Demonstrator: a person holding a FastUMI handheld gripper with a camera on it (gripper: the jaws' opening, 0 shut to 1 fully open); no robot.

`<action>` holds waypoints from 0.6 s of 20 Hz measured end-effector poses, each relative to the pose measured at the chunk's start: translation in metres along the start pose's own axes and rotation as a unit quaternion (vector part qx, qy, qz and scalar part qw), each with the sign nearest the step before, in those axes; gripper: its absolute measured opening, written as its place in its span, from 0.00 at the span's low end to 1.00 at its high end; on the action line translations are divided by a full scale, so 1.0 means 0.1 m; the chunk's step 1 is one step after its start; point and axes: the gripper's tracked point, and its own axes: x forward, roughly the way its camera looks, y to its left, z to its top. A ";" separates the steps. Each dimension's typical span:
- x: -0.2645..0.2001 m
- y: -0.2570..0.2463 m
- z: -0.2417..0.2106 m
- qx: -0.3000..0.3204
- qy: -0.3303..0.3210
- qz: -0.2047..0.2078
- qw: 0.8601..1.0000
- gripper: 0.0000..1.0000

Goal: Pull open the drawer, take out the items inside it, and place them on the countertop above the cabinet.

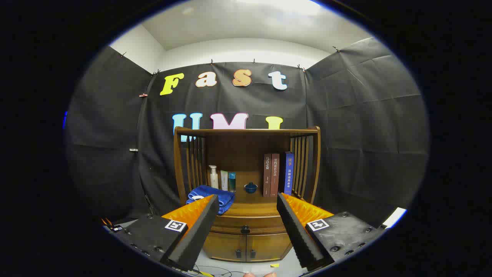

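Gripper view: drawer (246,224) closed, fingers (246,204) apart.

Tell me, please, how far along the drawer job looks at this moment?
Nothing looks done yet: the drawer is shut, its dark knob untouched. In hand: the tool is open and empty, fingers spread apart, with the cabinet ahead between them. Left: pull the drawer open, lift out whatever is inside and set it on the countertop, where a blue towel, bottles, a small blue bowl and books stand.
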 end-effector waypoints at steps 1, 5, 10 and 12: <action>0.02 -0.01 0.00 0.001 0.000 -0.001 1.000 0.98; 0.03 -0.01 -0.01 0.005 0.002 -0.002 1.000 0.98; 0.05 -0.02 0.05 0.001 -0.004 -0.005 1.000 0.98; 0.09 -0.10 0.10 0.005 -0.006 -0.012 1.000 0.98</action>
